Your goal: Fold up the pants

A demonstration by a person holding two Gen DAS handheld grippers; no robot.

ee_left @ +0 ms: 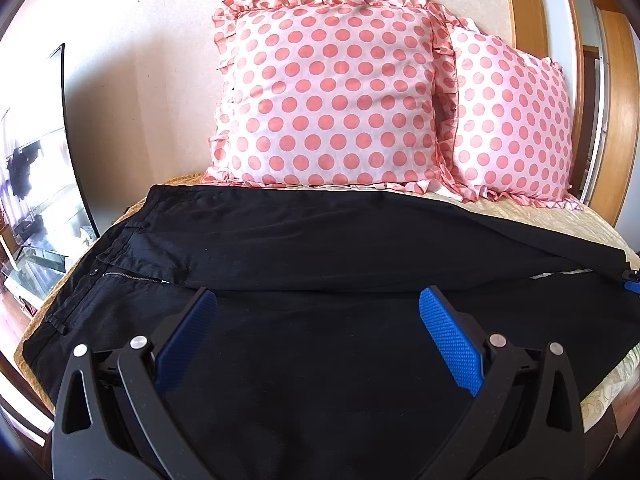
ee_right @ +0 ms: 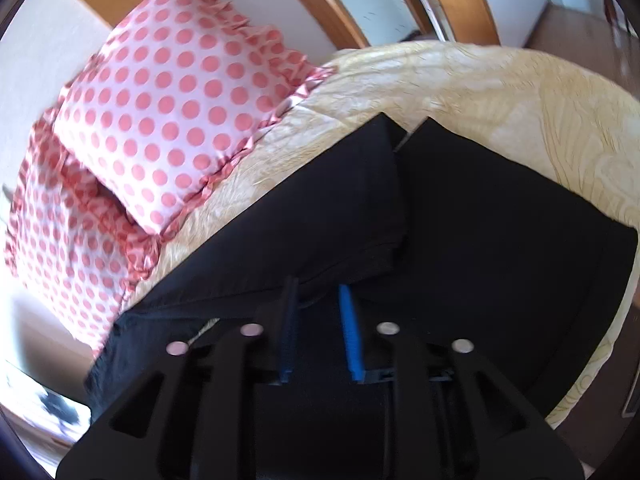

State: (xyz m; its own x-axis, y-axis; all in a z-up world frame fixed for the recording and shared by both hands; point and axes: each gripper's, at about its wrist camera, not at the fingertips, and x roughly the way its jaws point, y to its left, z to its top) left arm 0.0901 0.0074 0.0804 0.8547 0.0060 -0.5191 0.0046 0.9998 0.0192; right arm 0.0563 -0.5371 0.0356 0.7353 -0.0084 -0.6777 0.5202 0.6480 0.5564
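Black pants [ee_left: 320, 240] lie spread across the bed, waistband and zipper [ee_left: 132, 276] at the left, legs running right. My left gripper [ee_left: 318, 300] is wide open, its blue pads [ee_left: 448, 336] hovering over the near leg just below the crotch, holding nothing. In the right wrist view the two leg ends [ee_right: 440, 208] lie side by side. My right gripper [ee_right: 318, 292] is partly closed with a narrow gap between its blue pads [ee_right: 349, 328], above the leg fabric; whether it pinches cloth is unclear. Its tip shows in the left wrist view [ee_left: 631, 280].
Two pink polka-dot pillows [ee_left: 332, 92] [ee_right: 172, 112] lean on the wall behind the pants. The cream bedspread [ee_right: 520, 92] ends at a rounded edge right of the legs. A glass cabinet [ee_left: 36, 208] stands left of the bed.
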